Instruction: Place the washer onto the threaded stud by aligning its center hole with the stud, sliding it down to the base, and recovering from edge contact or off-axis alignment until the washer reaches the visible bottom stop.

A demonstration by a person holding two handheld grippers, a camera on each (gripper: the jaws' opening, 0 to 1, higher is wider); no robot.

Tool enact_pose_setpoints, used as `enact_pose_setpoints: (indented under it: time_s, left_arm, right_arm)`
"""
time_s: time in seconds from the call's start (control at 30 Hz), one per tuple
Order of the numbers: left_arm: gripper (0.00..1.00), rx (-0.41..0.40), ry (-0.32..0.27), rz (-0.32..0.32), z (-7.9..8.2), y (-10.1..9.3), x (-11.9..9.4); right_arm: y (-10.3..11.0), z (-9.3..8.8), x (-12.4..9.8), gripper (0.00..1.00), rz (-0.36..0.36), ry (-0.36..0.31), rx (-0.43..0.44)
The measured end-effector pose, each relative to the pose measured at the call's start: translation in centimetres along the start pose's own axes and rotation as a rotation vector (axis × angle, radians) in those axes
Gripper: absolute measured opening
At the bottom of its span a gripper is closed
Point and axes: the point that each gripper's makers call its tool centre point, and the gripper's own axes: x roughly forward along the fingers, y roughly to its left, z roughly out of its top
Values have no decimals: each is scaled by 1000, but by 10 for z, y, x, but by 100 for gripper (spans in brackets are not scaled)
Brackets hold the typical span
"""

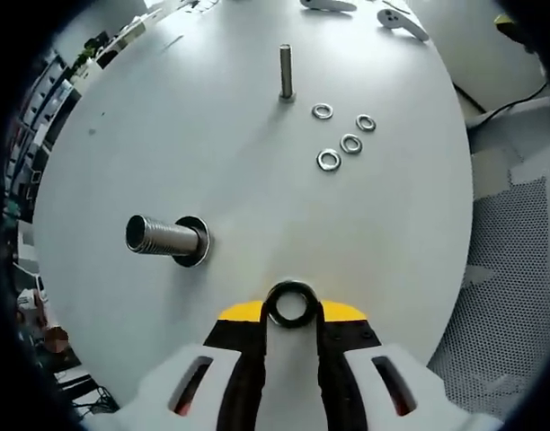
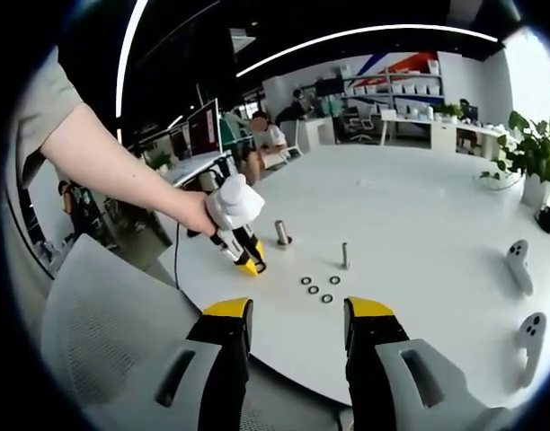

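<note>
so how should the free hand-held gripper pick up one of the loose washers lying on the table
Come straight down from above and pinch across the rim of a small silver metal washer, one jaw on each outer edge. It lies flat on the white round table, so there is no side to get under. The nearest one has the most open table around it, away from the thin threaded stud.

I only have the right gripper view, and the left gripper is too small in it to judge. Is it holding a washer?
Observer: Yes. In the left gripper view, the left gripper is shut on a washer, with its hole facing the camera.
Operator: Is the thick stud bare?
Observer: No. The thick stud has a base washer around its foot.
Operator: Is the held washer over that stud yet?
Observer: No. In that view the stud stands off to the left of the jaws, apart from the washer.
</note>
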Motion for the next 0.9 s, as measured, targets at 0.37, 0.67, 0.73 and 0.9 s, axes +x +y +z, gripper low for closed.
enact_pose_setpoints:
  time_s: [0.37,0.67,0.73,0.9]
  left_arm:
    - [18,5,-56,35,12,9,-17]
    - [18,68,-102,93,29,26,-42]
    - [18,70,-113,101,33,30,-46]
    - [18,106,-137,139,43,36,-57]
  right_arm:
    - [0,0,0,43,0,0,-1]
    - [2,0,0,43,6,4,-7]
    - [2,0,0,43,7,6,-8]
    - [1,-1,0,43,5,5,-3]
